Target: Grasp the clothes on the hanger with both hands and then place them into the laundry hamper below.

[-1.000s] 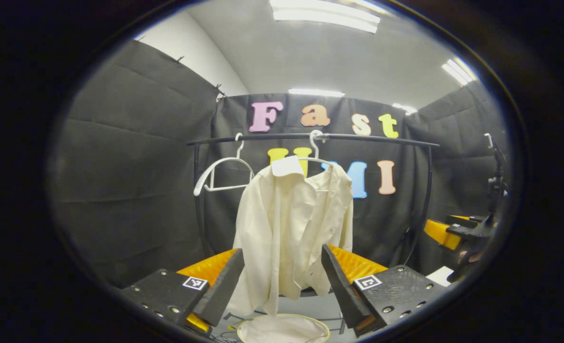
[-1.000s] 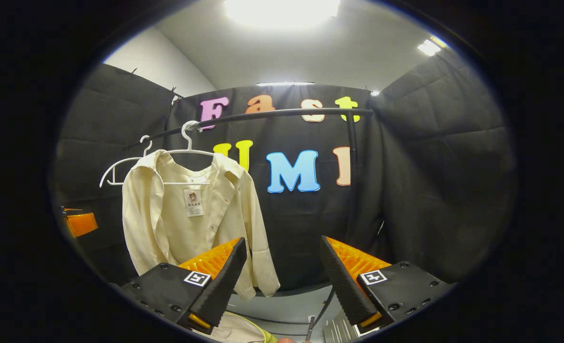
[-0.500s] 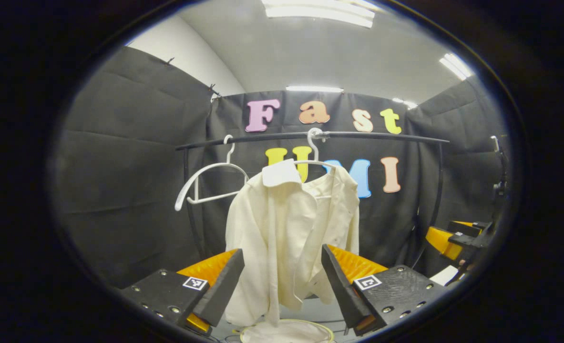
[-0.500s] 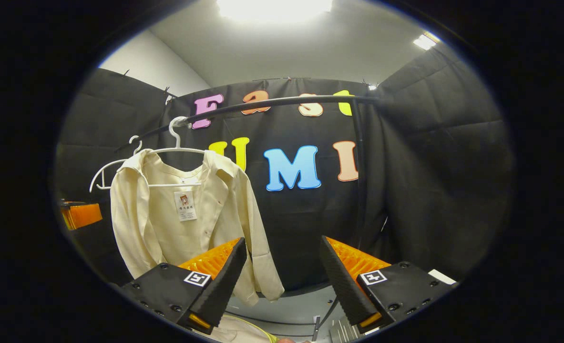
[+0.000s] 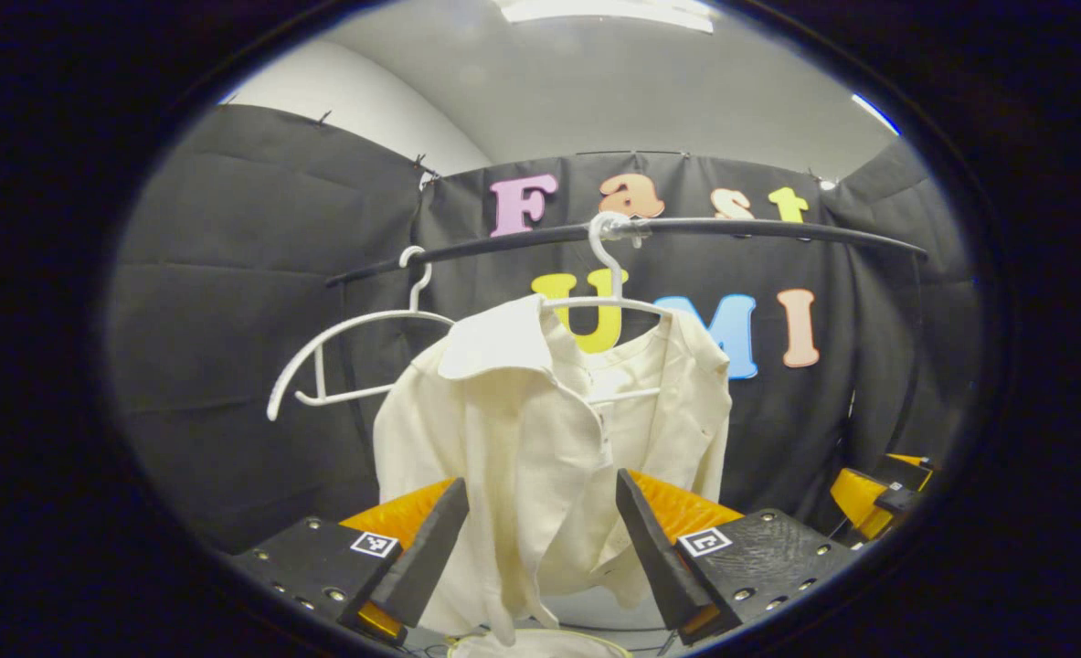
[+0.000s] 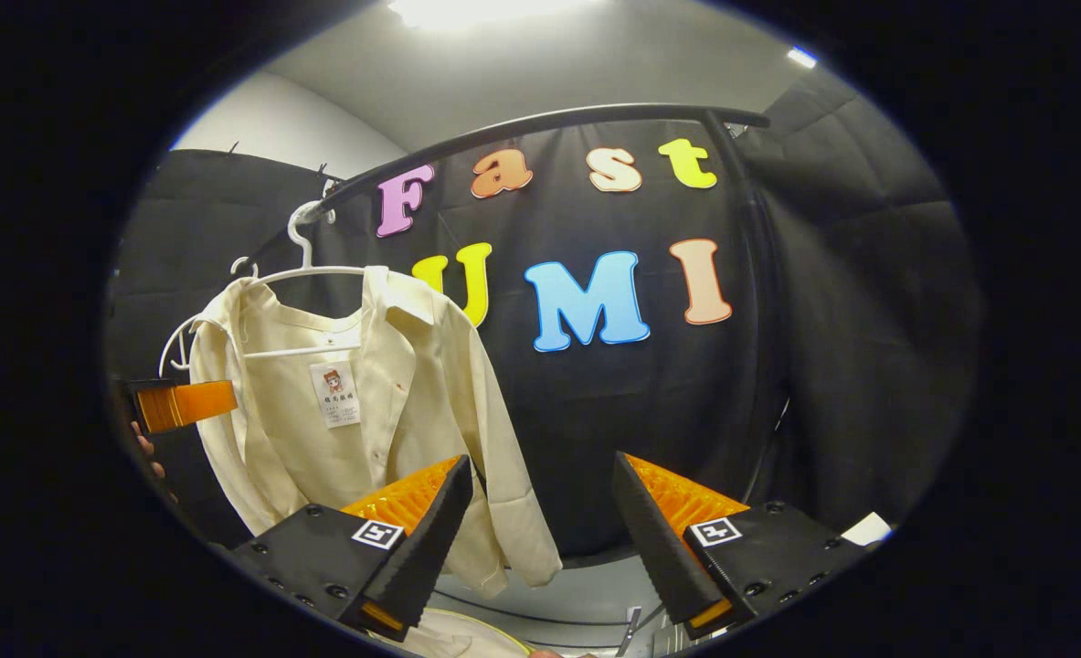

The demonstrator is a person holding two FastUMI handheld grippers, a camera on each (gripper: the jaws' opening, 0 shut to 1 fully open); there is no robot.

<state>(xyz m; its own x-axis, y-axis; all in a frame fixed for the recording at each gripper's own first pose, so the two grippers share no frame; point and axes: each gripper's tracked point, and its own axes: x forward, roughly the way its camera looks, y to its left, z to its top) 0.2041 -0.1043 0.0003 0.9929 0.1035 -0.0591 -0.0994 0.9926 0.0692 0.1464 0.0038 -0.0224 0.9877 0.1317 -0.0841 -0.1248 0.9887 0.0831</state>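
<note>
Spanning the booth from side to side, a dark curved rail (image 5: pixel 741 227) is carrying everything that matters. Hanging from the rail's middle stretch on a white hanger (image 5: pixel 606 274), a cream shirt (image 5: pixel 540 439) is drooping open at the front, its collar folding outward toward the rail's left end. In the right gripper view the same shirt (image 6: pixel 366 402) is hanging near the rail's left end, showing a small label inside its neck, with one sleeve trailing down on the right.

Dangling bare from the rail, a second white hanger (image 5: pixel 348 352) is sitting just left of the shirt, toward the rail's left end.

Peeking in at the bottom edge, directly under the shirt's hem, the pale rim of the laundry hamper (image 5: pixel 540 644) is showing; it is also showing (image 6: pixel 453 635) at the foot of the right gripper view.

Pointing at the lower half of the shirt, the left gripper (image 5: pixel 540 548) is standing with its jaws spread wide; the cloth is hanging between and beyond the fingers, and I cannot tell whether either finger is touching it. Facing the black wall to the right of the shirt, the right gripper (image 6: pixel 540 539) is likewise gaping wide, gripping nothing, its left finger overlapping the sleeve's hem in the view.
</note>
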